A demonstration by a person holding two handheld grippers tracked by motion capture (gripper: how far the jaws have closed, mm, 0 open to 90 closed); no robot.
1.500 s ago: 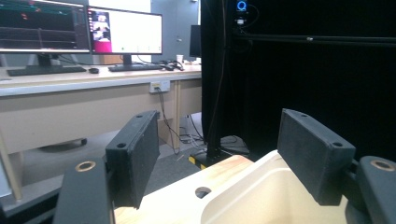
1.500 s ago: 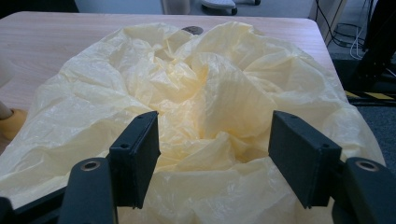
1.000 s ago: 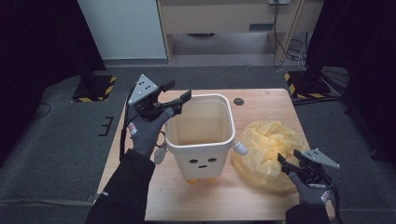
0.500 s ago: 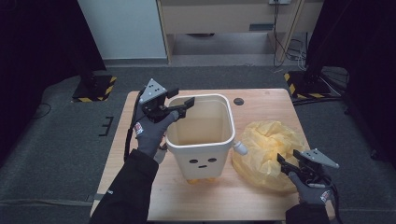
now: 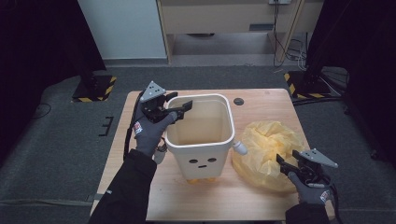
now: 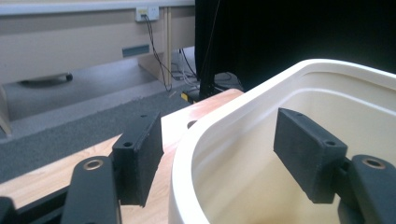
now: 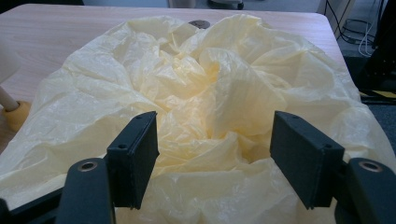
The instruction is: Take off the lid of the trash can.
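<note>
A cream plastic bin (image 5: 201, 140) with a small face on its front stands upright in the middle of the wooden table (image 5: 261, 100). My left gripper (image 5: 180, 108) is open at the bin's far left corner. In the left gripper view its jaws straddle the bin's rim (image 6: 187, 140), one jaw outside and one inside the bin (image 6: 261, 168). A crumpled yellow plastic bag (image 5: 268, 147) lies on the table to the right of the bin. My right gripper (image 5: 286, 164) is open at the bag's near edge, and the bag (image 7: 210, 107) bulges between and beyond its jaws.
A small dark round hole (image 5: 239, 101) sits in the tabletop behind the bin. The bin stands on short yellow feet (image 7: 16, 114), and a white knob (image 5: 239, 147) sticks out of its right side. Dark carpet surrounds the table; a cabinet and cables stand beyond.
My left gripper has moved right and down from above the bin's left corner until its jaws straddle the rim. The right gripper and the bag have stayed put.
</note>
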